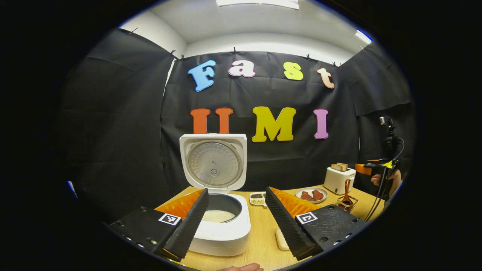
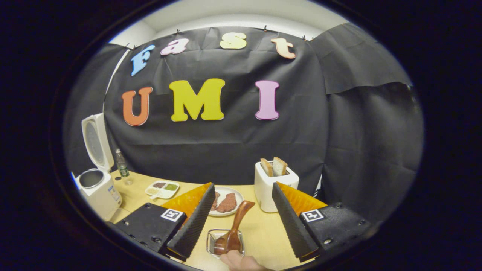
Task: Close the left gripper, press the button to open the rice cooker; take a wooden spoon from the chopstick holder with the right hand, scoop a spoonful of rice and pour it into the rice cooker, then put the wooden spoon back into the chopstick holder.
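The white rice cooker [image 1: 226, 237] stands open with its lid [image 1: 213, 163] upright, and white rice [image 1: 217, 215] lies in the pot. My left gripper [image 1: 237, 194] hovers open just in front of it, the left finger overlapping the pot. The wooden spoon [image 2: 233, 231] leans in the wire chopstick holder [image 2: 211, 241], bowl down, handle tilted up to the right. My right gripper [image 2: 243, 187] is open above and around the spoon without touching it. In the left gripper view the right gripper [image 1: 367, 168] shows at the far right, above the spoon [image 1: 345, 194]. The cooker [image 2: 98, 190] stands far left.
A white toaster [image 2: 275, 184] with bread stands behind the holder. Beside it are a plate [image 2: 222, 213] of meat, a divided dish [image 2: 162, 189] and a small bottle [image 2: 121, 162]. A small white block [image 1: 280, 239] lies near the cooker. A hand [image 2: 241, 261] shows at the bottom edge.
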Demonstrator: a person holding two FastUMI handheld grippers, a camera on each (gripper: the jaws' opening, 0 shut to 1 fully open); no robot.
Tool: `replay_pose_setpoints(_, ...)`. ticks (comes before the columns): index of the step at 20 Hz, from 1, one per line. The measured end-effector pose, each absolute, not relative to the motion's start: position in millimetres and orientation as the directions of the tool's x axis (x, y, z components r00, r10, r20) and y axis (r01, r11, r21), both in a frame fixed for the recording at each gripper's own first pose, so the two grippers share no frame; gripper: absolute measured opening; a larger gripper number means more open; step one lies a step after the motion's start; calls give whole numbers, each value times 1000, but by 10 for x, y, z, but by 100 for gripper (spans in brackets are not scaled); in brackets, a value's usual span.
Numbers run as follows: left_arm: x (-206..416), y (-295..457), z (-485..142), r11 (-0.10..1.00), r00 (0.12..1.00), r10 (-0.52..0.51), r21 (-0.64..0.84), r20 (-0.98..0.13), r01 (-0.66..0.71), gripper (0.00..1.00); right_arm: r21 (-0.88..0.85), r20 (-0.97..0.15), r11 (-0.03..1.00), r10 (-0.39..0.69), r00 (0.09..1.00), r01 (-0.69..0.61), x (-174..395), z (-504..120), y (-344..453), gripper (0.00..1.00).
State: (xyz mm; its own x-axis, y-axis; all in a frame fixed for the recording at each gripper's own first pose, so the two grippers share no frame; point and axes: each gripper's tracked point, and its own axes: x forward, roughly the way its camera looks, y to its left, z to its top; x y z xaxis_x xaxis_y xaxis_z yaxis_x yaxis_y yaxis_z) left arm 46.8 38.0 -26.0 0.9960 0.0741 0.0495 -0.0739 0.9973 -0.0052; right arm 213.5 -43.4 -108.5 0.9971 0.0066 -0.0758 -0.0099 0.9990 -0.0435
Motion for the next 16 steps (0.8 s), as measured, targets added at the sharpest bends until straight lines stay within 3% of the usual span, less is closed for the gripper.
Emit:
replay_pose_setpoints(7,619,651,7,996,996,69,-54,62,-66,95,-12,-33,998,60,998,-61,1551,-818,-236,100)
replay_pose_setpoints(13,945,844,334,996,998,26,-83,65,-21,94,-103,-16,994,44,999,-45,1142,-848,-66,96)
replay_pose_setpoints(16,1135,965,483,997,996,38,-71,83,-32,94,-123,-5,986,111,994,-111,927,-841,259,100)
